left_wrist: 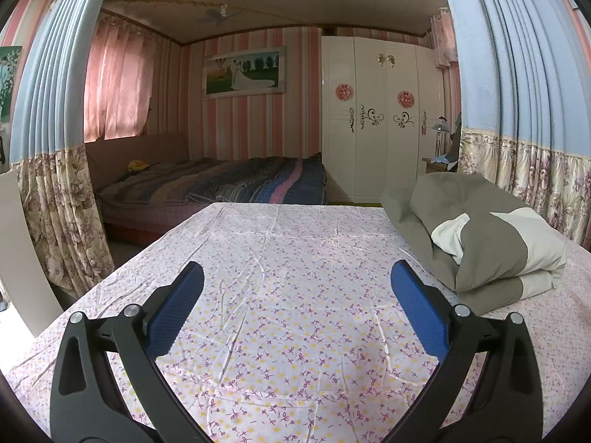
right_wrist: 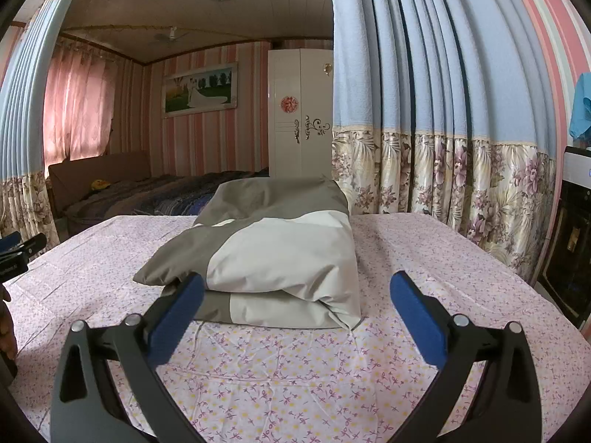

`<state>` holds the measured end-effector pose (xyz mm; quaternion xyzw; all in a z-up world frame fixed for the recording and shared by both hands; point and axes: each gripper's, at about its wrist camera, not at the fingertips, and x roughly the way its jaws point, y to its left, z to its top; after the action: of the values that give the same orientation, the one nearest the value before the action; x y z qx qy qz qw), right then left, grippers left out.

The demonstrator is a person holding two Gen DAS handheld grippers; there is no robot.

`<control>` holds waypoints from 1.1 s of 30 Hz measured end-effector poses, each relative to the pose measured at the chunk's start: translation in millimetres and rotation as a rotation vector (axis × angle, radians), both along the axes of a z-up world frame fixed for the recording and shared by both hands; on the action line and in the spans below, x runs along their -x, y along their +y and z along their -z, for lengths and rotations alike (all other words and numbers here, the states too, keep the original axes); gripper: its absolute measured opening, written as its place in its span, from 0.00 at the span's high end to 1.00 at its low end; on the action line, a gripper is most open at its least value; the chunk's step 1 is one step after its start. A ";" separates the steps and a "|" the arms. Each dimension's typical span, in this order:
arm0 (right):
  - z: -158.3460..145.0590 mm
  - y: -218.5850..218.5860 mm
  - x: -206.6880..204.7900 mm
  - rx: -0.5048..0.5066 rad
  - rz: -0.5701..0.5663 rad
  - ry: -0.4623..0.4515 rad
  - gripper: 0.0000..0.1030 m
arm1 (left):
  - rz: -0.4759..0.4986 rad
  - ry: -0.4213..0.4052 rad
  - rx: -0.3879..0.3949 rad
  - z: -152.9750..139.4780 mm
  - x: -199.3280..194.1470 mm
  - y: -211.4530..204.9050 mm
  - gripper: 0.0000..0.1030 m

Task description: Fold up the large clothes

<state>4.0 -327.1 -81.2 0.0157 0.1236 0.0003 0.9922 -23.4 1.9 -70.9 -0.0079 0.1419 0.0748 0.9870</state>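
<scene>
The folded grey-and-cream garment [right_wrist: 273,243] lies in a thick bundle on the bed [right_wrist: 332,380] with its floral sheet. In my right view it sits mid-frame, its long axis running away from me toward the blue curtain [right_wrist: 424,55]; in my left view it lies at the right edge. My right gripper [right_wrist: 297,289] is spread wide and empty, its left finger just before the bundle's near edge. My left gripper [left_wrist: 297,278] gapes equally wide above bare sheet, grasping nothing
</scene>
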 end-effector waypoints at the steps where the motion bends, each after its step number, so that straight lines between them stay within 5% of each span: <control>1: 0.0 0.0 -0.1 0.001 0.000 0.000 0.02 | -0.001 0.000 0.003 -0.3 -0.2 -0.3 0.03; 33: 0.0 -0.8 0.0 0.002 -0.001 0.002 0.02 | -0.005 0.001 0.009 0.6 1.0 3.5 0.03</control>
<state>4.1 -327.9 -81.2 0.0146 0.1245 0.0007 0.9921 -24.5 5.5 -71.4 -0.0127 0.1427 0.0767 0.9867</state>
